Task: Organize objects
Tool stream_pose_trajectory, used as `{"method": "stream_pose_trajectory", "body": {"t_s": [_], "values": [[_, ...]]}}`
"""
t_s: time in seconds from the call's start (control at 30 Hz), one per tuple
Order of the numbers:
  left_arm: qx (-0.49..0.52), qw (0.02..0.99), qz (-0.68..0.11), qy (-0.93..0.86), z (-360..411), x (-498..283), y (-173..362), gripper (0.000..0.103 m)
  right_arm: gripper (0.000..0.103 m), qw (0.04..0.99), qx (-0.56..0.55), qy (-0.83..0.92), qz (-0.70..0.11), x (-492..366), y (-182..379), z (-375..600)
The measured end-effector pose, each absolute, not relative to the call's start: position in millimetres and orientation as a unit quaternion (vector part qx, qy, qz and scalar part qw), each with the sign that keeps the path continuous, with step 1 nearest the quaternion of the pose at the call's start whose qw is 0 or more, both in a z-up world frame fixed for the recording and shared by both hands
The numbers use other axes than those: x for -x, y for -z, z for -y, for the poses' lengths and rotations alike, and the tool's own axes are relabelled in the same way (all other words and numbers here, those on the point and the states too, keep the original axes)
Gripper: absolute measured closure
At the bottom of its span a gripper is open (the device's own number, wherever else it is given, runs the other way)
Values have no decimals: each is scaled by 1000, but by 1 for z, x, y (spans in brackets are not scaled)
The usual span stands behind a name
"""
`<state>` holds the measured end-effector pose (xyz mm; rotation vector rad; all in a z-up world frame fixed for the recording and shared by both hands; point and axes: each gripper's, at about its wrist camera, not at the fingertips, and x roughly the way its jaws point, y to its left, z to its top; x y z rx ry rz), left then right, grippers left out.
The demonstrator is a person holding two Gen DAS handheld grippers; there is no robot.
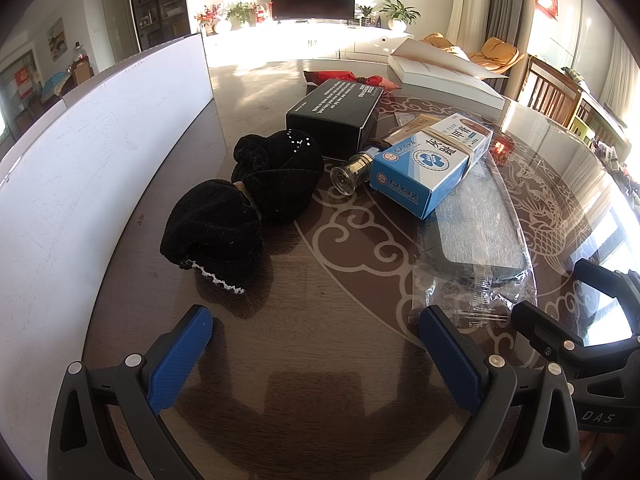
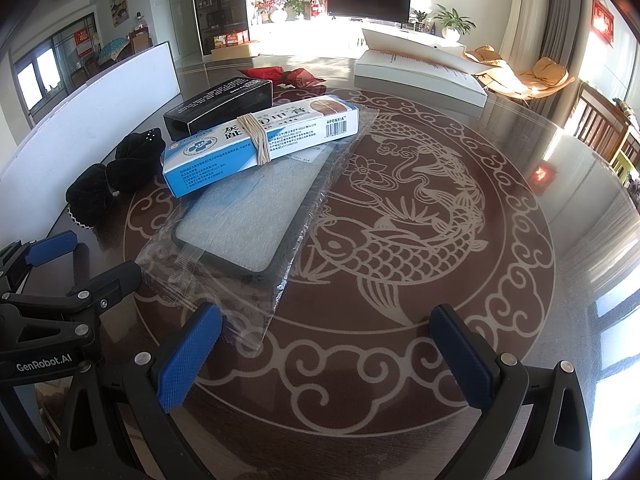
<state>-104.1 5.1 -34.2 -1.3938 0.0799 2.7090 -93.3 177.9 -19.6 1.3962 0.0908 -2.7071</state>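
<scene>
A black velvet scrunchie bow (image 1: 244, 204) lies on the dark table just ahead of my left gripper (image 1: 316, 344), which is open and holds nothing. Behind it sit a black box (image 1: 334, 116), a small glass bottle (image 1: 354, 170) and a blue-white medicine box (image 1: 432, 164) bound with a rubber band. That medicine box (image 2: 256, 140) rests on a phone case in a clear plastic bag (image 2: 256, 216). My right gripper (image 2: 326, 354) is open over the fish pattern, its left finger at the bag's near corner. The scrunchie bow (image 2: 116, 176) shows at the left.
A white board (image 1: 92, 168) stands upright along the table's left side. A red wrapped item (image 1: 348, 78) and an open white book (image 1: 444, 76) lie at the far side. The book (image 2: 420, 72) also shows far back. Chairs stand at the right.
</scene>
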Motion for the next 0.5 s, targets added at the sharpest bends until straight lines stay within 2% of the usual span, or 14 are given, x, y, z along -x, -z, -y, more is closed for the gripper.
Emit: {"method": "stream_pose_trajectory", "body": {"t_s": [0.17, 0.3, 0.37, 0.5], "values": [[457, 47, -26, -888, -5, 104, 34, 0, 0, 47, -458, 887, -30, 93, 20, -178], [489, 104, -64, -864, 0, 97, 31, 0, 0, 47, -458, 887, -30, 93, 20, -178], [491, 89, -77, -863, 12, 94, 26, 0, 0, 47, -458, 887, -30, 93, 20, -178], [460, 100, -50, -881, 37, 103, -4, 0, 0, 47, -458, 887, -30, 93, 20, -178]]}}
